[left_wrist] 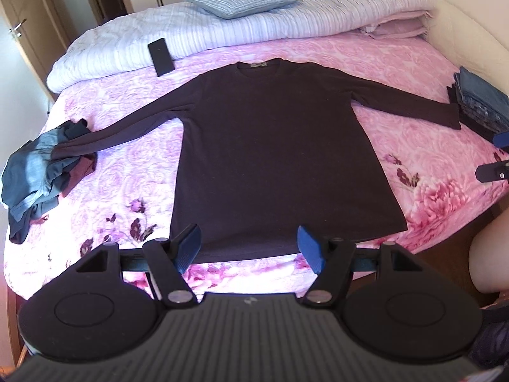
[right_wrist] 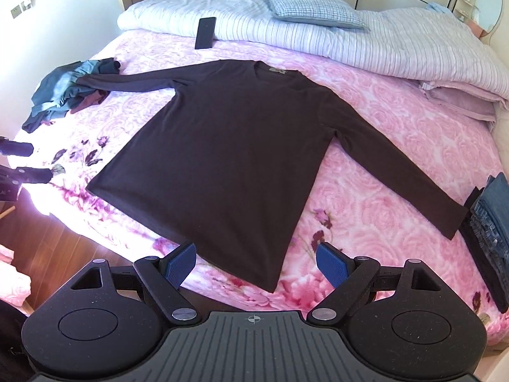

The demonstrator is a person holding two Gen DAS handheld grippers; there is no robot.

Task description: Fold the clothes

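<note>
I see the dark long-sleeved shirt (left_wrist: 280, 146) lying flat and face up on the pink flowered bed (left_wrist: 413, 63), both sleeves spread out to the sides, collar toward the striped duvet (left_wrist: 222, 31). Off the shirt's left cuff sits a crumpled heap of clothes (left_wrist: 35, 172); that cuff touches or overlaps it. Off the right cuff, a folded stack of jeans (right_wrist: 490, 222) lies just beside the sleeve end.

Risks as I judge them: lifting the left sleeve could drag part of the heap along, since the two meet. Swinging the right sleeve inward might nudge the stack of jeans. The bedcover is soft and quilted, so a low pinch could catch the cover along with the shirt. The hem sits close to the bed's edge, so a tug toward me could pull the shirt off it. A phone (left_wrist: 161, 56) rests beyond the collar, well clear of the shirt.

My left claw (left_wrist: 251, 248) hovers over the hem, spread wide, gripping nothing. My right claw (right_wrist: 256, 265) hangs above the hem's right corner, equally wide, also empty.
</note>
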